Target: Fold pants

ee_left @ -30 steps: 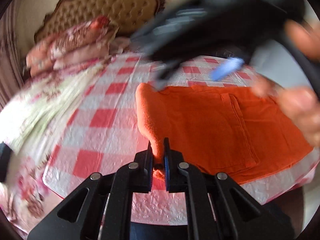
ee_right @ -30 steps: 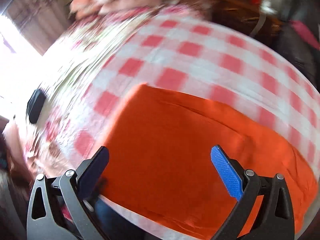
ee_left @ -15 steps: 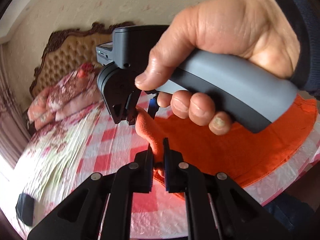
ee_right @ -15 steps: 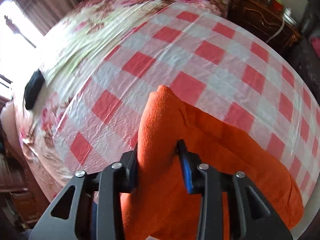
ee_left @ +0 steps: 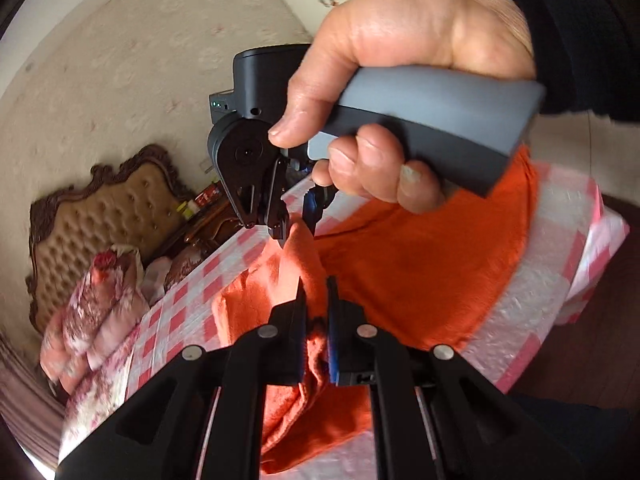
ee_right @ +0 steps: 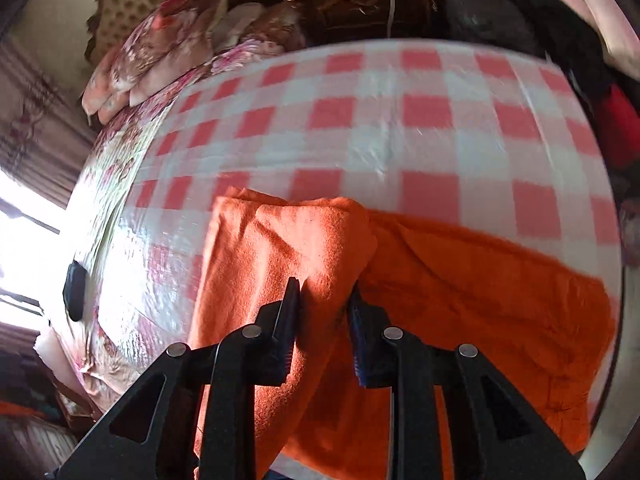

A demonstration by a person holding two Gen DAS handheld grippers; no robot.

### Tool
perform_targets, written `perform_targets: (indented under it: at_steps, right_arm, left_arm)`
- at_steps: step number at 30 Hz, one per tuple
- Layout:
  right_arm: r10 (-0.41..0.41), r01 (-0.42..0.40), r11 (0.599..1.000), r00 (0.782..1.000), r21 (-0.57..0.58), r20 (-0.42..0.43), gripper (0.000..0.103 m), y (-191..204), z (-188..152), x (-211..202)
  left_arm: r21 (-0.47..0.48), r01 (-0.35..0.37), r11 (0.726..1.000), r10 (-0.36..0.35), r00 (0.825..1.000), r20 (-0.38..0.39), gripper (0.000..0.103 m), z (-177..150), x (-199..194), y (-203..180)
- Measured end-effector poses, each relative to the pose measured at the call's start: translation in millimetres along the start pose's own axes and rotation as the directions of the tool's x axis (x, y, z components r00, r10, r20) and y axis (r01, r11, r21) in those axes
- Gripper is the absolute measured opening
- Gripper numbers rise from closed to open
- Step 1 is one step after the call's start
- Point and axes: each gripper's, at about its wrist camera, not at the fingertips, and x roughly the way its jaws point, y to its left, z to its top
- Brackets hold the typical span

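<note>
My left gripper (ee_left: 317, 304) is clamped down to a narrow slit on a bunched fold of the orange pants (ee_left: 420, 280), the cloth squeezed between the two pads and spilling out below them toward six o'clock in the left wrist view. From my right wrist camera, my right gripper (ee_right: 322, 300) has a thick ridge of the same pants (ee_right: 480, 280) between its pads; its jaws are closing on it, and the fabric already fills the gap and presses against both sides. In the left wrist view that right gripper (ee_left: 298, 224) sits at about twelve o'clock from my left one, pinching the raised peak of cloth, with my right hand (ee_left: 392, 92) wrapped round its grey handle and a dark sleeve (ee_left: 580, 32) at two o'clock. The pants lie on the red-and-white checked cloth (ee_right: 400, 120) that covers the bed, near its close edge: in the right wrist view they spread from the centre toward four o'clock, with a doubled-over flap toward eight o'clock. Flowered pillows (ee_right: 156, 52) are piled at ten o'clock against a tufted headboard (ee_left: 108, 208), and a small black object (ee_right: 74, 290) lies on the floral bedspread (ee_right: 116, 160) at nine o'clock.
</note>
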Motion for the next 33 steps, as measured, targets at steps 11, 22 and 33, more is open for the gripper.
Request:
perform_targets:
  at_steps: [11, 22, 33]
  right_arm:
    - [0.103, -0.103, 0.995, 0.995, 0.009, 0.005, 0.044, -37, -47, 42]
    - [-0.016, 0.023, 0.997, 0.995, -0.076, 0.102, 0.012, -5, -46, 43]
    - [-0.020, 0.025, 1.000, 0.964, -0.016, 0.265, 0.006, -64, -35, -65]
  left_arm:
    - [0.189, -0.086, 0.978, 0.102, 0.992, -0.077, 0.029, -50, 34, -53]
    - [0.242, -0.150, 0.958, 0.161, 0.987, -0.023, 0.008, -47, 18, -62]
    - [0.262, -0.101, 0.960, 0.048, 0.978, 0.202, 0.008, 38, -7, -93]
